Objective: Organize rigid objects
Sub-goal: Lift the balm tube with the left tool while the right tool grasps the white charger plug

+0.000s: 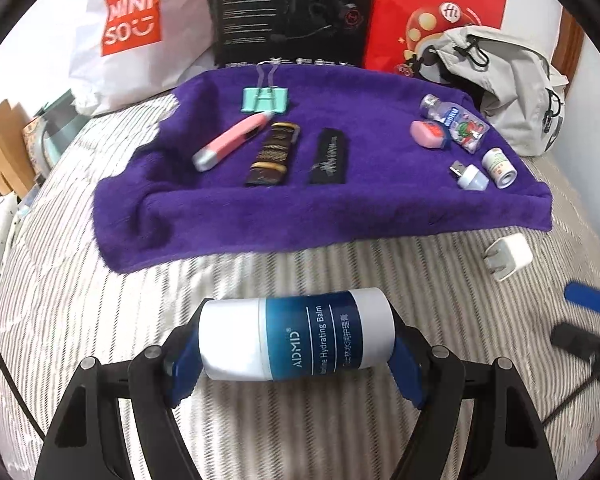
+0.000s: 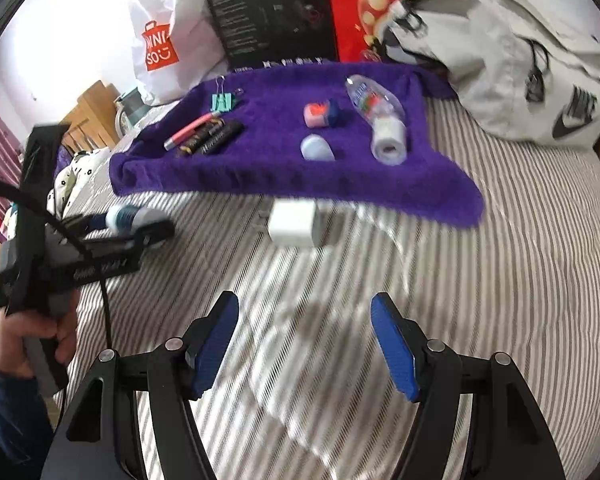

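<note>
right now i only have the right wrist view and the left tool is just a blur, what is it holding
Observer: The left tool is shut on a white and blue balm tube whose label reads "Hydrating Balm".
Operator: how is it gripped
Observer: End to end. The tube lies crosswise, with one blue pad on each end.
Operator: and that lavender blob on the towel, what is it
Observer: The lavender piece on the purple towel has a metal USB plug on its far end, so it looks like a small USB adapter.
</note>
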